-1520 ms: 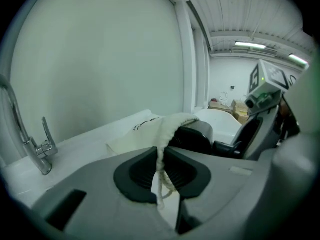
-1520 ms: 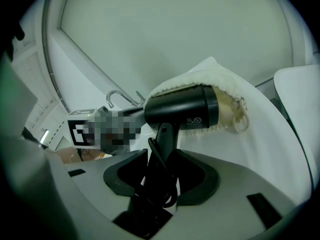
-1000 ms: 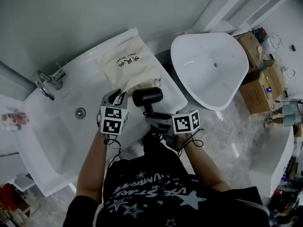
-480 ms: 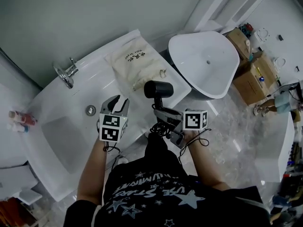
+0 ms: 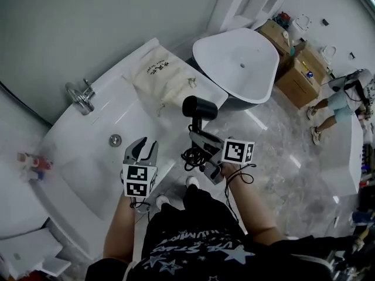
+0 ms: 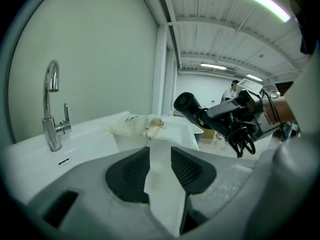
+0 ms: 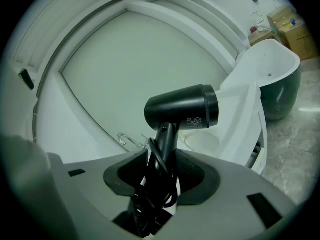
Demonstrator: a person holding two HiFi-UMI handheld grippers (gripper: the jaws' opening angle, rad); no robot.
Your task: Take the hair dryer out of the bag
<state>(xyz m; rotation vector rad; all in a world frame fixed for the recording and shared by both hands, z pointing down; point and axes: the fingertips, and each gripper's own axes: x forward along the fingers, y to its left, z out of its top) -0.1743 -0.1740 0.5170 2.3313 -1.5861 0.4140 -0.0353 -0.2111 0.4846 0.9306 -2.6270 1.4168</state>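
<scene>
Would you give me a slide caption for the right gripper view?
Right gripper holds the hair dryer by its handle, cord bunched between the jaws.

We're in a bathroom, prob. a showroom or mock-up, not a home. White counter (image 5: 126, 107) w/ sink (image 5: 88, 174), chrome tap (image 5: 79, 96), drain (image 5: 115, 139), toiletries (image 5: 32, 160) at the sink's edge. Freestanding tub (image 5: 222, 57) next to it, marble floor (image 5: 275, 157). Cardboard boxes (image 5: 296, 78) behind the tub & strip lights (image 6: 260, 1) on a panelled ceiling (image 6: 215, 39) say shop/storage.
</scene>
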